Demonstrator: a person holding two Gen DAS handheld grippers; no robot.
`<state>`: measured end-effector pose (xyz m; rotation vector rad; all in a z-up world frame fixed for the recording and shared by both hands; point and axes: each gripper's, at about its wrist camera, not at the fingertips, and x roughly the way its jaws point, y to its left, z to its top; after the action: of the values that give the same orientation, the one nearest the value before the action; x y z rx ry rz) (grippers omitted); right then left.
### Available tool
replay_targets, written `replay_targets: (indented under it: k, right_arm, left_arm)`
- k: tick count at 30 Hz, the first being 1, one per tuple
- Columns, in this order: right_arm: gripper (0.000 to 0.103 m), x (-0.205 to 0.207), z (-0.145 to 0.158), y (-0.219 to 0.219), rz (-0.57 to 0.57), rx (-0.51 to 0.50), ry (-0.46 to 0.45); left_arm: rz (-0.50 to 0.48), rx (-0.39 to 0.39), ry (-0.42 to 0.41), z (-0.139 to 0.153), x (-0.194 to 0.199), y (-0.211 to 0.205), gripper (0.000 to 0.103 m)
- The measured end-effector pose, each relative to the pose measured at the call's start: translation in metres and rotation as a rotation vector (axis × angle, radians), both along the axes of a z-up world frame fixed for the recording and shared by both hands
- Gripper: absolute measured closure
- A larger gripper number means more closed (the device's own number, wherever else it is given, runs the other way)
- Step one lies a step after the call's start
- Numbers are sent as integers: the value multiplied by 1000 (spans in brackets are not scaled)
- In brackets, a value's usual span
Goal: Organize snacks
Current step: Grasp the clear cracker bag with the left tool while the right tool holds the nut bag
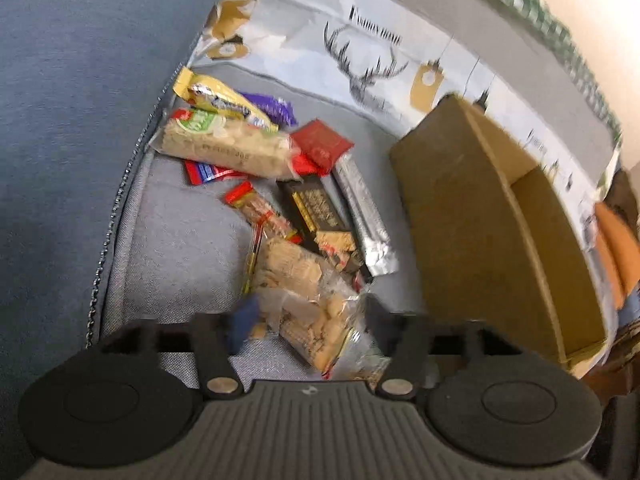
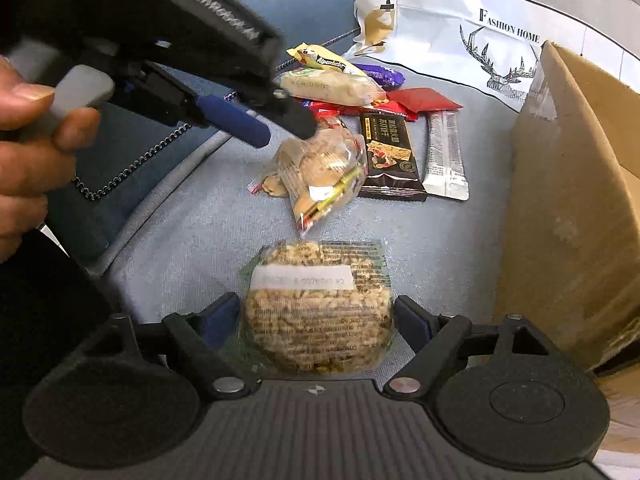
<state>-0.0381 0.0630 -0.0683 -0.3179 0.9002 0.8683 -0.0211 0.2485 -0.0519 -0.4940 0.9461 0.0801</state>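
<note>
Right claw (image 2: 316, 320): wide, straddling rice cake (image 2: 318, 312) for pickup. Left claw (image 1: 308, 320): wide over biscuit bag (image 1: 308, 300). Box (image 1: 492, 216) awaits.

We see a round puffed-grain cake (image 2: 318, 312) in clear printed wrap lying flat on the grey cushion, nearest us. Beyond it a crumpled clear bag of biscuits (image 2: 320, 168) lies beside a black bar (image 2: 390, 156) and a silver sachet (image 2: 446, 152). Farther back, a yellow packet (image 2: 324, 60), a pale rice bar (image 2: 332, 86), a purple wrapper (image 2: 380, 74) and a red sachet (image 2: 424, 102) lie heaped together.
</note>
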Motion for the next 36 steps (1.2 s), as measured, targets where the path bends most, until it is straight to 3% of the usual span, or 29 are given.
replay_targets:
  k: [8,14,20,26,36]
  right_arm:
    - [15,6,-5,0,5,17,19]
    - [14,12,-9,3,5,18,25]
    - [13,10,-12,4,8,10,21]
    - [14,8,-10,5,4,7,12]
    - [19,4,-5,5,-7,8,-22]
  left_arm:
    - [-23,22,63,-16,24,-10,10]
    - [-58,86,95,-26,36,-21,10]
    - [-51,82,95,-27,36,-21,10]
    - [-49,92,96,-27,35,-22,22]
    - [-65,123,49,-19,28,-25,30]
